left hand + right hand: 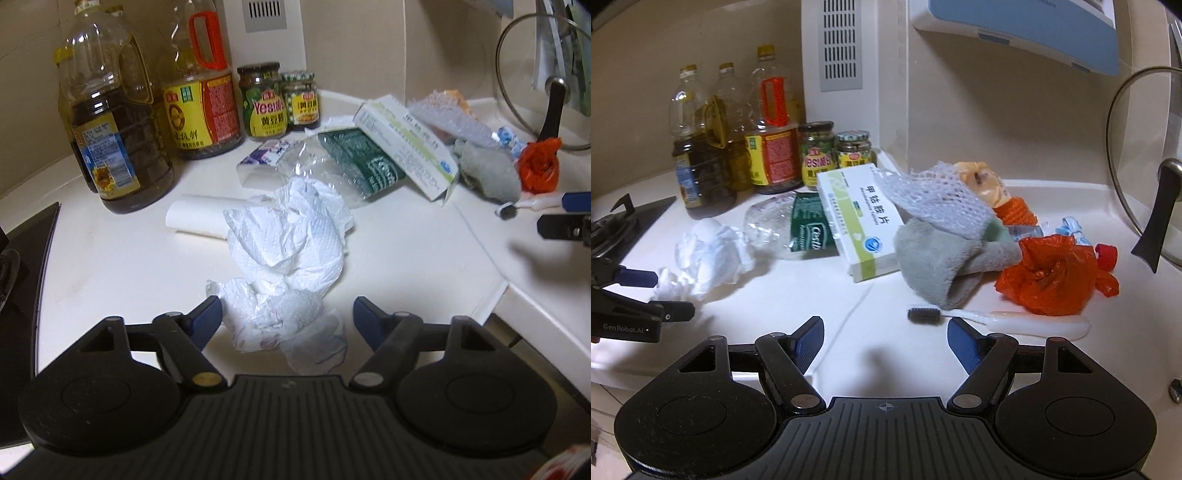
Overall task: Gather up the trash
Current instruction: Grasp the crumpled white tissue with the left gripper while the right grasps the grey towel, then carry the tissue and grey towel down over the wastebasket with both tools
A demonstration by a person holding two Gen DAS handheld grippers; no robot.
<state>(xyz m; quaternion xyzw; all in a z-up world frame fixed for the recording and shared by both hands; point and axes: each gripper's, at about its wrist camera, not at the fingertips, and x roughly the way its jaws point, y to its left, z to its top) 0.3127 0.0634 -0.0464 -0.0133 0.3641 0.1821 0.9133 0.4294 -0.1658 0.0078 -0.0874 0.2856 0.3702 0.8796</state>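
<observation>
The left gripper [286, 319] tilts downward, its blue-tipped jaws spread wide with no grip. The right gripper [884, 341] angles down as well, jaws apart and empty, off to the left gripper's right side.

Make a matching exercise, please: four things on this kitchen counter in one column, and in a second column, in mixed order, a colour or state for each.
Things:
1. paper towel
2. plastic bag
3. cloth
4. toothbrush

Descriptions:
A. grey, soft, slumped beside the medicine box
B. white handle, dark bristles, lying flat
C. red-orange, crumpled
D. white, crumpled, in front of the open left gripper

Pairs: 1-D, 2-C, 3-A, 4-B
</observation>
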